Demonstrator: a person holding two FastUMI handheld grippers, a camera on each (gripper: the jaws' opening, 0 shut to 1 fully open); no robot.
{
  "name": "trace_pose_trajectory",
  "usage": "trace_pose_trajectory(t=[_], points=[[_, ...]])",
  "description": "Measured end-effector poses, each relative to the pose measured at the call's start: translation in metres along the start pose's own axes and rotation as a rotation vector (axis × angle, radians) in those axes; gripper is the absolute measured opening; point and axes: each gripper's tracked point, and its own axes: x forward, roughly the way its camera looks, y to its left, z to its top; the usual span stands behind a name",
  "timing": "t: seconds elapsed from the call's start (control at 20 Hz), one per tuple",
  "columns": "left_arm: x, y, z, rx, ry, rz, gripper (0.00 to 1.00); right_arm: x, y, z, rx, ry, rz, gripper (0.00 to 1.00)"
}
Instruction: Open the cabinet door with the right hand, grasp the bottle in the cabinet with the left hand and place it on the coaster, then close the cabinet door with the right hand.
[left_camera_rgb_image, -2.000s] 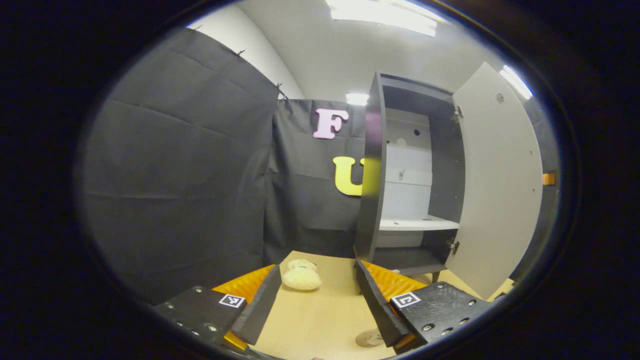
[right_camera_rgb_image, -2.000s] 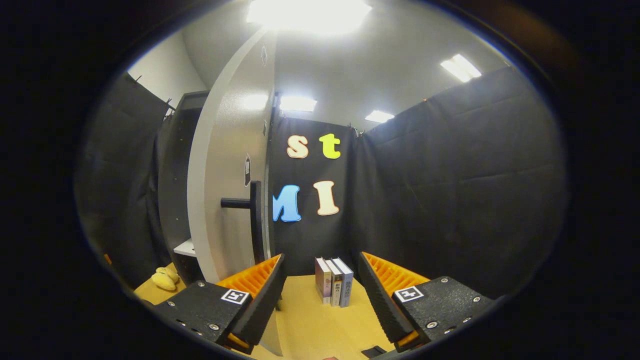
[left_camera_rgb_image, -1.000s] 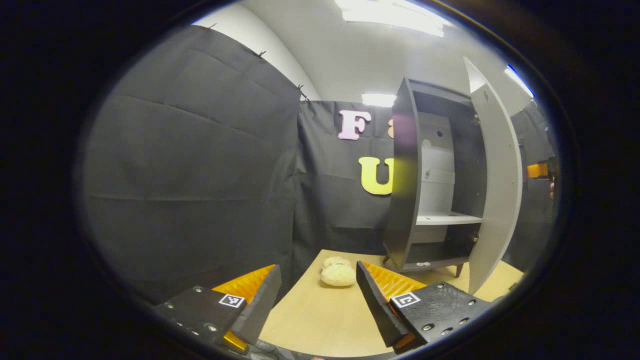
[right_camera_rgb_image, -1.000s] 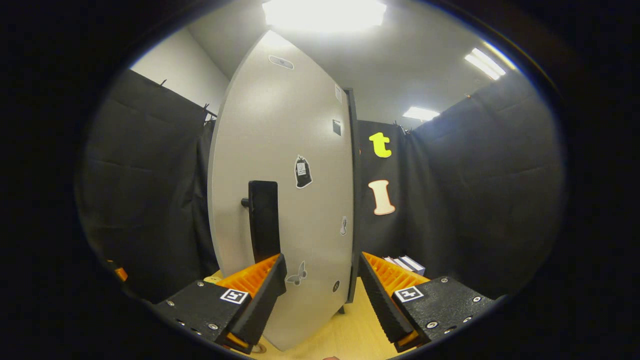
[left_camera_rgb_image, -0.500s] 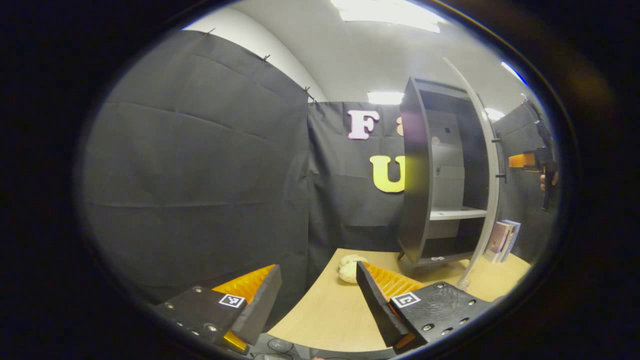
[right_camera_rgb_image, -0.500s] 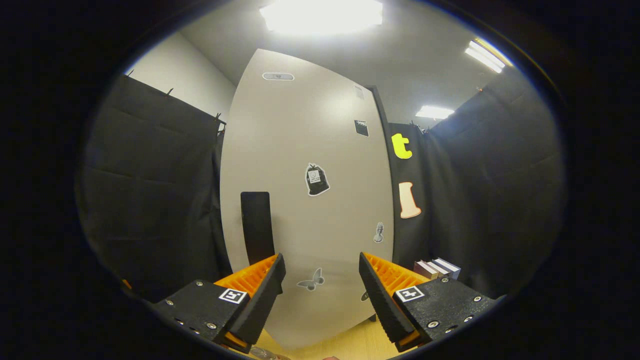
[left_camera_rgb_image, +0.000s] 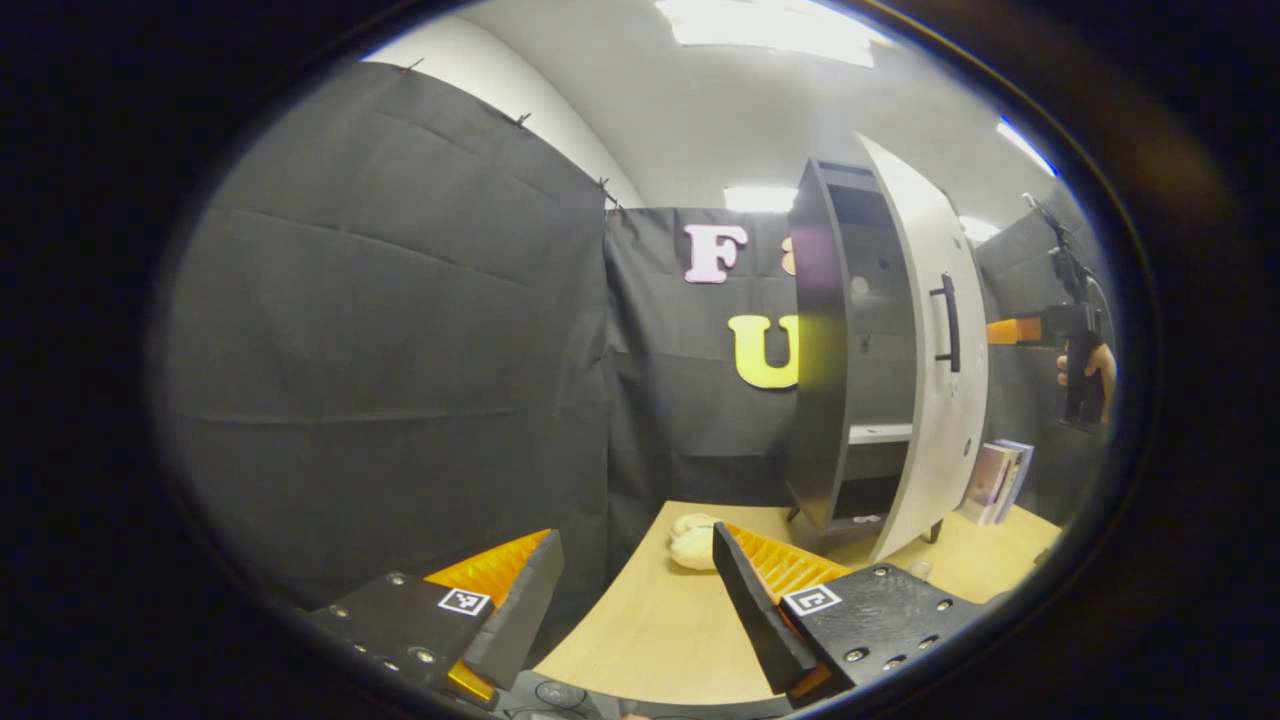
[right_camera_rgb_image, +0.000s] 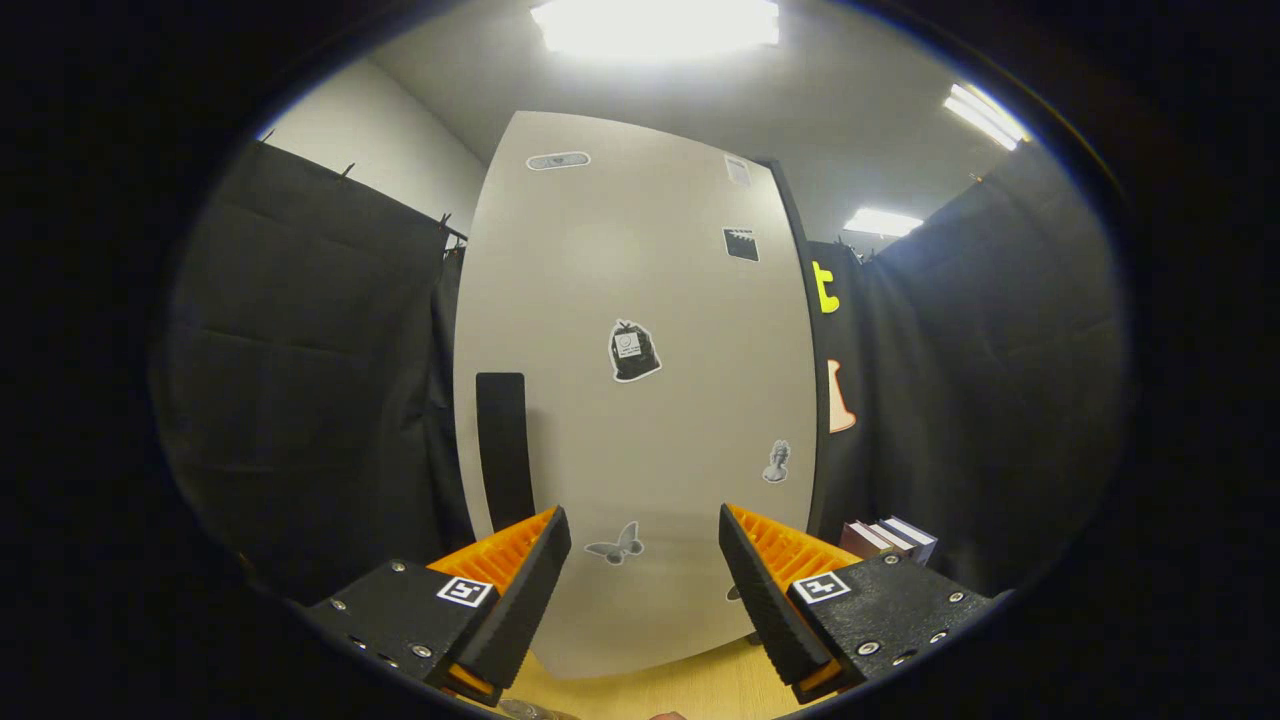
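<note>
Cabinet door (right_camera_rgb_image: 640, 400), one, nearly closed, faces the spread, empty right tool (right_camera_rgb_image: 645, 580). Left tool (left_camera_rgb_image: 635, 610), also spread and empty, hovers over the wooden counter (left_camera_rgb_image: 650, 630). One plush toy (left_camera_rgb_image: 692, 540) and three books (left_camera_rgb_image: 995, 480) sit beside the cabinet (left_camera_rgb_image: 830, 350).

The cabinet door (right_camera_rgb_image: 640, 400) is pale grey with a black handle (right_camera_rgb_image: 503, 450) and small black-and-grey stickers (right_camera_rgb_image: 632, 351) — one a butterfly (right_camera_rgb_image: 614, 548) — while the cabinet (left_camera_rgb_image: 820, 350) has a dark charcoal body, the table (left_camera_rgb_image: 660, 630) is light tan wood, and the plush toy (left_camera_rgb_image: 693, 541) is cream.
</note>
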Motion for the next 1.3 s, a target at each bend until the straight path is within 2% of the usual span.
trace_pose_trajectory(t=[0.25,0.65,0.95,1.05,1.1,1.15,1.3], points=[[0.018,-0.035,0.009,-0.005,-0.024,-0.096,0.88,-0.024,-0.009,0.000,-0.031,-0.024,-0.048,0.93],[0.031,-0.129,0.032,-0.039,-0.037,-0.179,0.88,-0.086,-0.075,0.007,-0.096,-0.069,-0.111,0.93],[0.020,-0.213,0.057,-0.032,-0.063,-0.237,0.88,-0.119,-0.130,-0.013,-0.053,-0.060,-0.145,0.93],[0.014,-0.225,0.064,-0.021,-0.073,-0.250,0.90,-0.127,-0.146,-0.026,-0.022,-0.040,-0.155,0.93],[0.011,-0.234,0.067,-0.020,-0.077,-0.253,0.87,-0.130,-0.153,-0.033,-0.005,-0.026,-0.158,0.93],[0.009,-0.245,0.068,-0.022,-0.080,-0.259,0.90,-0.132,-0.160,-0.037,0.010,-0.014,-0.162,0.93],[0.004,-0.267,0.066,-0.031,-0.078,-0.262,0.87,-0.140,-0.177,-0.049,0.028,0.004,-0.176,0.93]])
